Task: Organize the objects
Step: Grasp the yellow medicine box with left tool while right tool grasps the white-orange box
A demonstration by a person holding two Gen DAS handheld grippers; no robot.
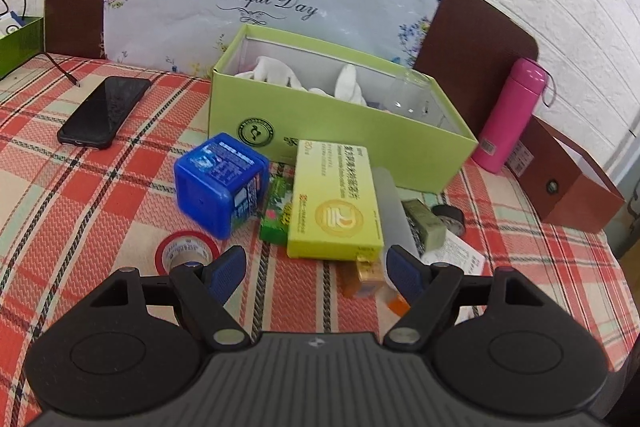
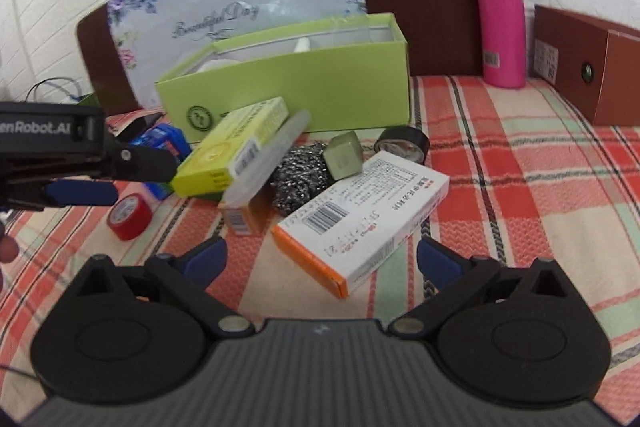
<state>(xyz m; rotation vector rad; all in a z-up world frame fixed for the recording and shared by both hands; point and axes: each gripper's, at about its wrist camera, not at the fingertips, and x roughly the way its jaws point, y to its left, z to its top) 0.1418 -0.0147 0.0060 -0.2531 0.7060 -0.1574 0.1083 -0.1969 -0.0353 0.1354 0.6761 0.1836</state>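
Although the green open box (image 1: pixel 340 131) already holds some white cloth (image 1: pixel 304 79) and a clear glass (image 1: pixel 408 93), most of the sorting looks undone, judging by the heap lying on the plaid-covered bench (image 1: pixel 100 211) in front of it. Nearest the box wall sit a blue cube-shaped container (image 1: pixel 220 183), a small green packet (image 1: pixel 276 211) beside it, and a yellow-green medicine carton (image 1: pixel 334 203) lying tilted, one edge propped on a frosted plastic case (image 2: pixel 266 157). Under and beside that case are an orange packet (image 2: pixel 248 213), a steel-wool scourer (image 2: pixel 302 179), a grey-green block (image 2: pixel 344 155) and a roll of black tape (image 2: pixel 402 145). A white-and-orange medicine carton (image 2: pixel 360 219) lies flat closest to the right side, and a roll of red tape (image 2: pixel 130 213) stands apart on the left edge of the pile.

Neither tool has hold of anything. The left hand-held gripper (image 1: pixel 316 267) hovers low with its jaws spread wide, lined up roughly on the near end of the yellow-green carton. The right hand-held gripper (image 2: pixel 320 259) is likewise wide apart and empty, its fingers straddling the near corner of the white-and-orange carton without touching it.

Off to the sides, a black phone (image 1: pixel 104 111), a pink flask (image 2: pixel 502 15) and a brown box (image 2: pixel 592 67) stand clear of the heap; whether they belong to the tidying I cannot tell. By this reckoning the job is at an early stage, with roughly ten loose items left outside the box.
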